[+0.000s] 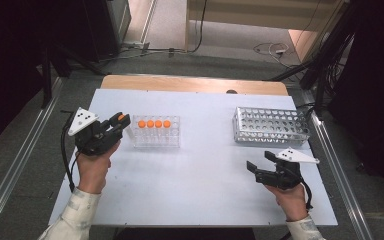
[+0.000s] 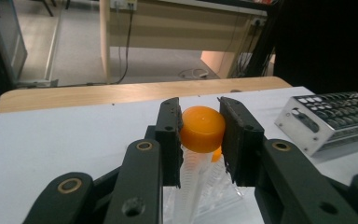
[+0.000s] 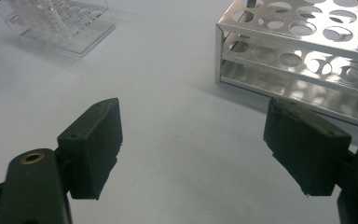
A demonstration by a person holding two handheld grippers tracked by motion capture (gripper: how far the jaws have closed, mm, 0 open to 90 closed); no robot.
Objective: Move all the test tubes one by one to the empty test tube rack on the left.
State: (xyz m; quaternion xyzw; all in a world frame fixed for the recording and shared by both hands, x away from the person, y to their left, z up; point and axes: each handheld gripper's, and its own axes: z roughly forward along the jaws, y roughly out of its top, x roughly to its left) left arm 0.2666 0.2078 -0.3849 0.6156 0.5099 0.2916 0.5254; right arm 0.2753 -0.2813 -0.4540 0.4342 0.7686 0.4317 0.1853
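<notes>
My left gripper [image 1: 120,120] is shut on a clear tube with an orange cap [image 2: 202,128], held just left of the clear plastic rack [image 1: 155,133]. That rack carries several more orange-capped tubes [image 1: 154,123] in a row. In the left gripper view the jaws [image 2: 199,140] press the cap from both sides, and the tube body hangs down over the rack's corner. My right gripper [image 1: 259,161] stands open above bare table at the right front, nothing between its jaws [image 3: 191,149]. The metal rack [image 1: 271,125] stands behind it, and it appears as the metal rack [image 3: 307,51] at the upper right.
The white tabletop [image 1: 200,175] has free room between the two racks and along the front. A wooden strip [image 1: 190,83] runs along the far edge. Beyond the table are floor cables [image 1: 275,49] and dark stands.
</notes>
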